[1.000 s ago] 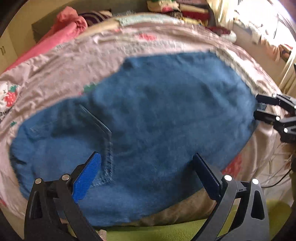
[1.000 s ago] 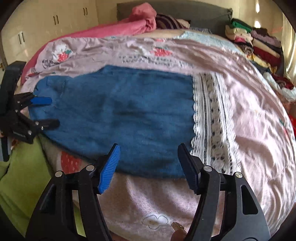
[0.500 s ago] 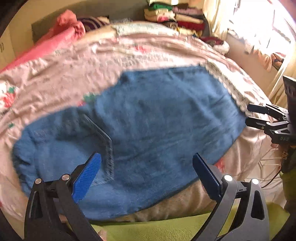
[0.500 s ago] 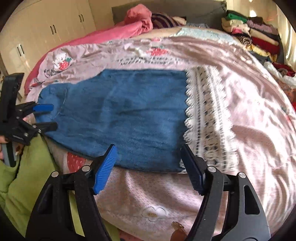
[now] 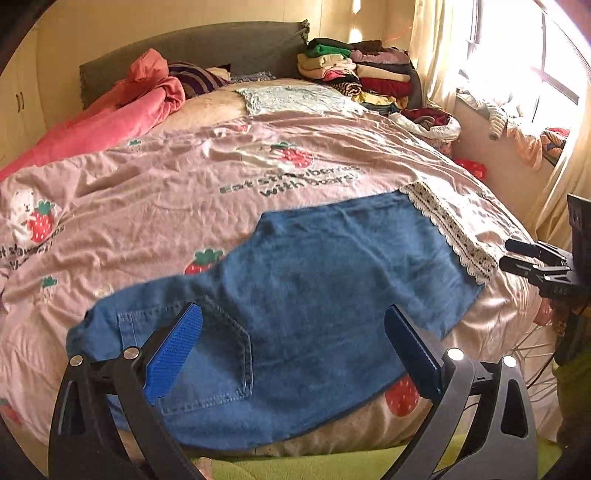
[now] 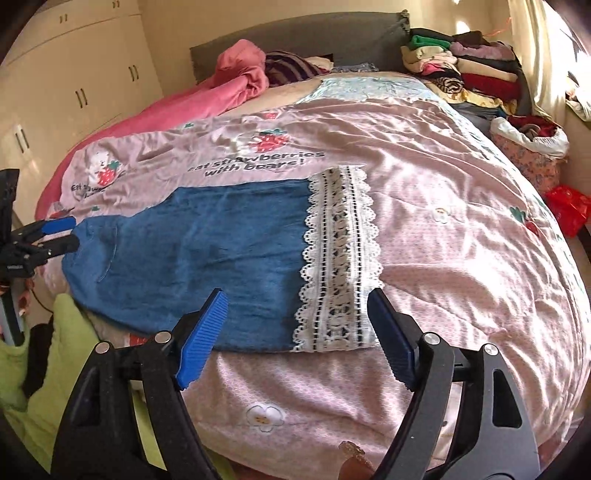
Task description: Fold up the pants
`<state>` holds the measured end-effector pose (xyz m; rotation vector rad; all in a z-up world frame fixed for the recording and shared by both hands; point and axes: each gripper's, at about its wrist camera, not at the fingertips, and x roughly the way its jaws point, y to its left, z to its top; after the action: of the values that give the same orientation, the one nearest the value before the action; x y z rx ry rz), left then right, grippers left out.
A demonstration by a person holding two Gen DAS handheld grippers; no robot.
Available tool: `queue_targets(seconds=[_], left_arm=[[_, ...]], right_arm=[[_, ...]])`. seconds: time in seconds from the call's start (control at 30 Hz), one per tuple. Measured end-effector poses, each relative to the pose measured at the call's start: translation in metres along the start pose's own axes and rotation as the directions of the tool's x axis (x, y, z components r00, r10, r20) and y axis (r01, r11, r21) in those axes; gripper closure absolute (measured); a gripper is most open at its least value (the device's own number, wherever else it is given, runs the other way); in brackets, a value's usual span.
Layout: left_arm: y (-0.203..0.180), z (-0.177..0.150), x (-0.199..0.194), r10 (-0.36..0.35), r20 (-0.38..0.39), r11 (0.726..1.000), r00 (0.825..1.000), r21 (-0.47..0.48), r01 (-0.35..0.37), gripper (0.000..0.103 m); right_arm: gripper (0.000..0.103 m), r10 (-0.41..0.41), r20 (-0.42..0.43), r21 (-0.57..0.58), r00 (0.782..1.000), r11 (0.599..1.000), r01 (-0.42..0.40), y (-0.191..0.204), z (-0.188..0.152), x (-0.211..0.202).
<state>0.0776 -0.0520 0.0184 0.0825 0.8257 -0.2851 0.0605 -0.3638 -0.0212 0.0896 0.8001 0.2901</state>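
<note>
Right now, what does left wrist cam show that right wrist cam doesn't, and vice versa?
Left wrist only: the stitched back pocket on the blue denim pants, and the bright curtained window.

Right wrist only: the cream wardrobe doors and the full white lace hem band of the pants.

Both: the pants lying flat on the pink strawberry-print duvet, the stack of folded clothes by the grey headboard, and both claws, left claw and right claw, open and empty.

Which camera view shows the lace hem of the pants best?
The right wrist view: the lace hem lies close, whole and sharp between the open fingers. The left wrist view shows it only far off, as a narrow foreshortened strip.
</note>
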Motion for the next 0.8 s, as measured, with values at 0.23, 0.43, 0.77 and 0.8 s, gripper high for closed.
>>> queue_targets(seconds=[0.23, 0.43, 0.77, 0.8], left_arm=[[-0.016, 0.023, 0.019, -0.029, -0.019, 0.999, 0.999, 0.037, 0.030, 0.004], [-0.039, 0.043, 0.054, -0.074, -0.064, 0.993, 0.995, 0.090, 0.079, 0.004], [-0.087, 0.087, 0.130, -0.152, -0.130, 0.961, 0.980, 0.211, 0.177, 0.004], [-0.092, 0.091, 0.140, -0.145, -0.136, 0.957, 0.980, 0.232, 0.173, 0.004]], right_arm=[[0.030, -0.006, -0.016, 0.057, 1.000, 0.998, 0.007, -0.015, -0.005, 0.007], [0.030, 0.013, -0.038, 0.090, 0.999, 0.996, -0.010, -0.025, -0.012, 0.021], [0.030, 0.056, -0.038, 0.129, 0.998, 0.990, -0.051, -0.036, -0.019, 0.041], [0.030, 0.064, -0.038, 0.138, 0.997, 0.989, -0.058, -0.038, -0.020, 0.043]])
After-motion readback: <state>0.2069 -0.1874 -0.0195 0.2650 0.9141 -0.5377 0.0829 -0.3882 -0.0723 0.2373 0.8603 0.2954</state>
